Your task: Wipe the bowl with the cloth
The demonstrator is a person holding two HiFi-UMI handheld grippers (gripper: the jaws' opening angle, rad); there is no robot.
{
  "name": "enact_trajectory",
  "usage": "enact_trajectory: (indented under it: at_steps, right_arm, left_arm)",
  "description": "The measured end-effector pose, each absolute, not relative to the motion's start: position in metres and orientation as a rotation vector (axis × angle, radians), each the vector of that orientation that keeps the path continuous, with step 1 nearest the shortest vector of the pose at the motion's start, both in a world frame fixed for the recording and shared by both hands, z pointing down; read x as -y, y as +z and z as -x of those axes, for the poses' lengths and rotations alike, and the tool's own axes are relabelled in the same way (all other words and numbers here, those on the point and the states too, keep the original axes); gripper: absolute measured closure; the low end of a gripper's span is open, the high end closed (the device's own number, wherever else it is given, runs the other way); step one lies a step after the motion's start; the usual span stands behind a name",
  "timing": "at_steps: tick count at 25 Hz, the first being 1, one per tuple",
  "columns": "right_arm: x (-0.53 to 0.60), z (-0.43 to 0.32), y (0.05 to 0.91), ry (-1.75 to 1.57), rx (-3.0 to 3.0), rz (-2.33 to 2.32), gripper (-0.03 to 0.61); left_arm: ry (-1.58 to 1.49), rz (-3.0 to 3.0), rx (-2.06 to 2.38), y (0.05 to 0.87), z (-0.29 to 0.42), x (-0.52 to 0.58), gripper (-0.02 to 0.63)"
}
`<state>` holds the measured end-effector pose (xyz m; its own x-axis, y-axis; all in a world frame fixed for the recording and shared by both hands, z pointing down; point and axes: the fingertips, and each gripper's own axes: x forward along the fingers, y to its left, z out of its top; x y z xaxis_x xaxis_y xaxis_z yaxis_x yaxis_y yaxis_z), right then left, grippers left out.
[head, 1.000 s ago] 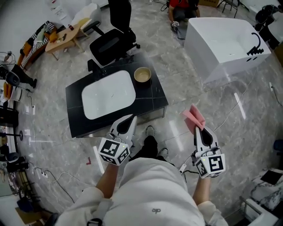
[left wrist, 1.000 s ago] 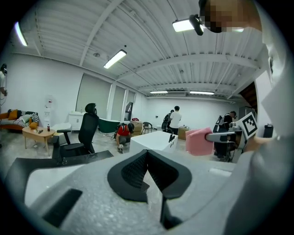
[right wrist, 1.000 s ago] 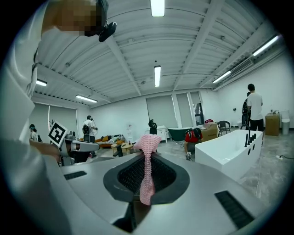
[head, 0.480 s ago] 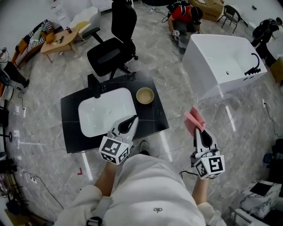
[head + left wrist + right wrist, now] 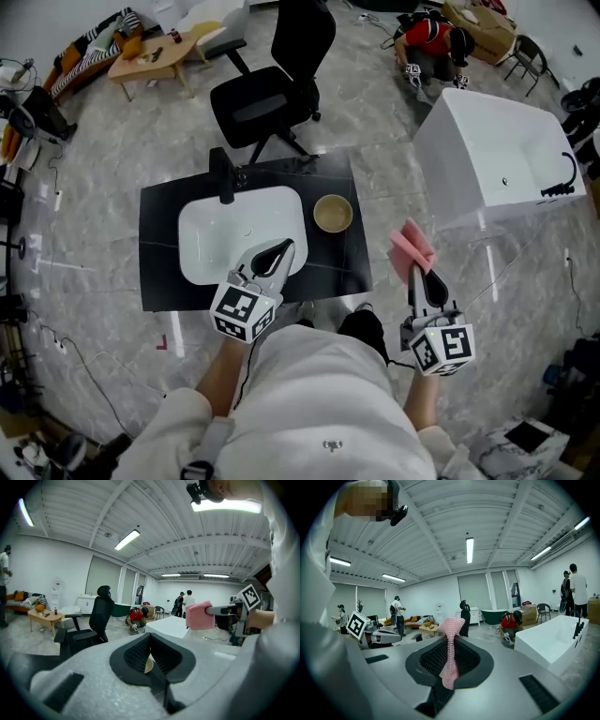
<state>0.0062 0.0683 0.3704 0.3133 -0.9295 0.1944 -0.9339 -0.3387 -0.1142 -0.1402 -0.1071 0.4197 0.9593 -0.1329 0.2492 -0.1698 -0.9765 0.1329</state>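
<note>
A tan bowl point(image 5: 332, 213) stands on the black counter point(image 5: 159, 272), just right of the white sink basin point(image 5: 225, 239). My left gripper point(image 5: 281, 251) hovers over the sink's front right corner, shut and empty. In the left gripper view only a sliver of the bowl point(image 5: 147, 666) shows past the closed left gripper point(image 5: 151, 644). My right gripper point(image 5: 424, 277) is off the counter's right end, above the floor, shut on a pink cloth point(image 5: 411, 247). In the right gripper view the cloth point(image 5: 450, 653) stands up between the jaws of the right gripper point(image 5: 450, 641).
A black office chair point(image 5: 272, 89) stands right behind the counter. A white bathtub point(image 5: 497, 150) sits to the far right. A low wooden table point(image 5: 155, 56) is at the far left, and a person in red point(image 5: 431, 42) crouches beyond the tub. Cables trail on the marble floor.
The counter and bowl have come nearer, and my left gripper now reaches over the sink's front edge. The right gripper keeps the pink cloth pinched, still beside the counter.
</note>
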Motion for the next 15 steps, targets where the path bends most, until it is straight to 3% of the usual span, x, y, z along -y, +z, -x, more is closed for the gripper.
enact_trajectory:
  at_steps: [15]
  right_arm:
    - [0.02,-0.149,0.385,0.362,2.205,-2.087,0.56]
  left_arm:
    - [0.442,-2.734,0.938,0.434,0.119,0.127,0.603]
